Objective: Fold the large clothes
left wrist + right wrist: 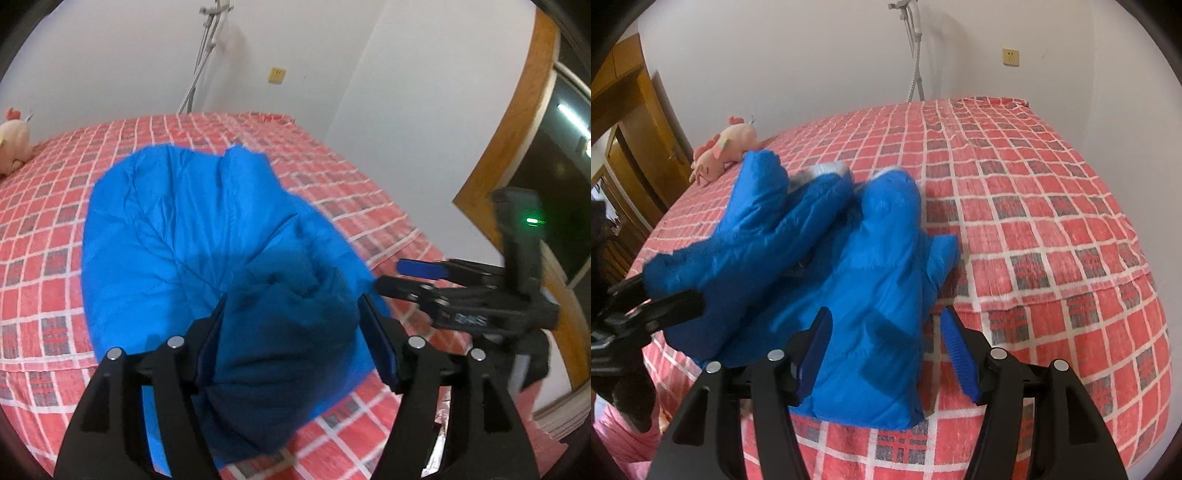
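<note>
Left tongs [291, 332] open astride blue jacket [177, 236] | right tongs [882, 350] open | no legible writing

one blue padded jacket [871, 266], one plush toy [720, 153], one checked bed [1052, 229], two grippers, left gripper [291, 332], right gripper [882, 350]

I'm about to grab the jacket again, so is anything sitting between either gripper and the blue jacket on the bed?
Nothing visible does. The blue jacket already lies between the open pads of both the left gripper and the right gripper. The plush toy sits beyond the jacket.
</note>
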Action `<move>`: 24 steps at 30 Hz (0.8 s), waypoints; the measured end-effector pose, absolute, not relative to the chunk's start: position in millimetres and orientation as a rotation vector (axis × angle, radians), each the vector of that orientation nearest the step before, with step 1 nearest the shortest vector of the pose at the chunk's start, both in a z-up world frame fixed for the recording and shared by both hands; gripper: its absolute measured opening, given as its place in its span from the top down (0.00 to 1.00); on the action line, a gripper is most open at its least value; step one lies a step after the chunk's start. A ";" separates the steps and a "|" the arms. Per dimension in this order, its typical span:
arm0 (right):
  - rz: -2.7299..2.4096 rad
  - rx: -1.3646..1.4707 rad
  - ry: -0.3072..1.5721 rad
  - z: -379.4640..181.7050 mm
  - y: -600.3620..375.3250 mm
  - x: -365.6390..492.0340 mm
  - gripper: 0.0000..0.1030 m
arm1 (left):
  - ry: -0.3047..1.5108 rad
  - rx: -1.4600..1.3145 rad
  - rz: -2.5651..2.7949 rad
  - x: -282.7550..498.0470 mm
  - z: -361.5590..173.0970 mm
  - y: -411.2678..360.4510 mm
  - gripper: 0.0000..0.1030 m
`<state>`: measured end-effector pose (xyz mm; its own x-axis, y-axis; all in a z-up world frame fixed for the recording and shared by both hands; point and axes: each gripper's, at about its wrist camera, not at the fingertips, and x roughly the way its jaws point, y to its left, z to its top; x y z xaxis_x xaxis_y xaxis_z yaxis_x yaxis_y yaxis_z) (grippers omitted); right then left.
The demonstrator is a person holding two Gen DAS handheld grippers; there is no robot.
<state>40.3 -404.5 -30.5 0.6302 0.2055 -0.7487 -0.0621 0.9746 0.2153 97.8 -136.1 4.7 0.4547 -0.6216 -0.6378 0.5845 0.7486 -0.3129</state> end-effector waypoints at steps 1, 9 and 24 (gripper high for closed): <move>0.164 0.182 0.876 -26.8 -404.7 42.3 0.39 | 0.806 -0.070 -0.753 96.6 8.4 -131.7 0.30; 0.298 0.242 0.902 3.9 -384.8 73.7 0.11 | 0.734 -0.130 -0.602 109.5 32.2 -77.2 0.29; 0.325 0.266 1.156 -34.1 -331.4 153.8 0.10 | 0.824 -0.047 -0.346 166.3 -12.1 -48.8 0.29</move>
